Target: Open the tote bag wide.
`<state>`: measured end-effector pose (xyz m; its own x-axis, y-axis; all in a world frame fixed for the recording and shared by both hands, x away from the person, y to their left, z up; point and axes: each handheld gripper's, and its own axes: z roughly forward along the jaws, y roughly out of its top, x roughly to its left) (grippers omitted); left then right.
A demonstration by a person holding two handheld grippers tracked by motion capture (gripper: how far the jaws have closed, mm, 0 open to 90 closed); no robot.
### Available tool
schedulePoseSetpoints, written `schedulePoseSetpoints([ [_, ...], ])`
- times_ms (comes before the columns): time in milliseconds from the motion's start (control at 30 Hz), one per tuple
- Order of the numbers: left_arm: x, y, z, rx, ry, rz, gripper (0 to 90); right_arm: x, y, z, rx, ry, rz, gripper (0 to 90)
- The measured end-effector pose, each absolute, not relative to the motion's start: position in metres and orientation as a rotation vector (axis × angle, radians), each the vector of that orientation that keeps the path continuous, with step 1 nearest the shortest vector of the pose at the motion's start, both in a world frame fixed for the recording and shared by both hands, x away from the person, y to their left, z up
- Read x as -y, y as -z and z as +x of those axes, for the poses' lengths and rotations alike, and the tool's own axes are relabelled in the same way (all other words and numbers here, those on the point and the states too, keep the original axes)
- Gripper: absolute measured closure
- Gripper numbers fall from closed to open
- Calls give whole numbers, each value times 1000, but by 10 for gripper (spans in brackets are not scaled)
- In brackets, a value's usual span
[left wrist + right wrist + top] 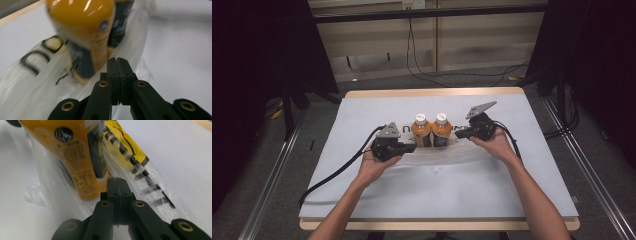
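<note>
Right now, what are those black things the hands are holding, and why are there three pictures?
A person holds a grabbing tool in each hand. The left gripper and the right gripper each have two black fingers that squeeze together like tongs. One picture comes from a camera above the table, looking down. The other two come from small cameras riding on the tools, so you look along the fingers. On the table stand two orange bottles with white caps, inside a clear plastic bag with black and yellow print. Both tools are pinched shut at the bag's edge, one on each side of the bottles, and seem to hold the thin plastic. The close pictures are a bit blurry.
</note>
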<state>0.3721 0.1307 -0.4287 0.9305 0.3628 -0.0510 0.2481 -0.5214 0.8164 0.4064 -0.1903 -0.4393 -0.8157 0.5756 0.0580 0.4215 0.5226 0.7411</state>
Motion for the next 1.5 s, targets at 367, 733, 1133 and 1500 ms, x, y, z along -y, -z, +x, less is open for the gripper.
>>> schedulePoseSetpoints([
  [367, -97, 447, 383, -428, -130, 2151, 900, 169, 447, 423, -2605, -1158, 839, 900],
  [733, -80, 474, 381, -448, -207, 2212, 900, 161, 465, 434, -2628, -1154, 878, 900],
  [1133, -79, 479, 372, -398, -242, 2311, 900, 148, 483, 460, -2664, -1127, 999, 900],
  [1500, -78, 482, 362, -373, -188, 2327, 900, 142, 483, 475, -2643, -1114, 1133, 900],
])
